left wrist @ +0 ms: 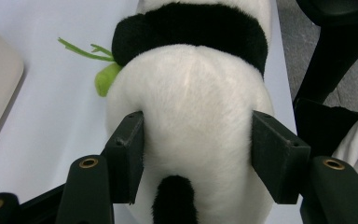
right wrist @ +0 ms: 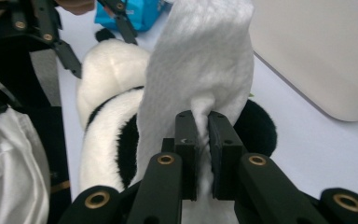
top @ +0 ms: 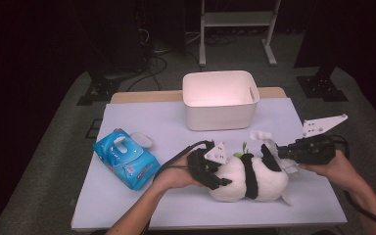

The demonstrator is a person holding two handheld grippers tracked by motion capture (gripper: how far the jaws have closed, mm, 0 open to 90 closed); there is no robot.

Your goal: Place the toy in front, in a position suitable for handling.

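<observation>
A black-and-white panda plush [top: 249, 178] lies on its side on the pale table [top: 142, 200], a green sprig by its head. My left gripper [top: 223, 172] comes in from the left. In the left gripper view its two pads [left wrist: 127, 154] press into both sides of the panda's white rump [left wrist: 191, 102], above the black tail. My right gripper [top: 280, 154] sits at the panda's right end, shut on a white wipe [top: 269, 142]. In the right gripper view the wipe [right wrist: 200, 56] stands up from between the closed jaws of that gripper [right wrist: 204, 126], draped over the panda [right wrist: 107, 93].
A white rectangular bin [top: 220, 117] stands open at the back centre of the table. A blue pack of wipes [top: 126, 159] lies at the left, with a small white oval lid [top: 142, 139] just behind it. Dark floor and stands surround the table.
</observation>
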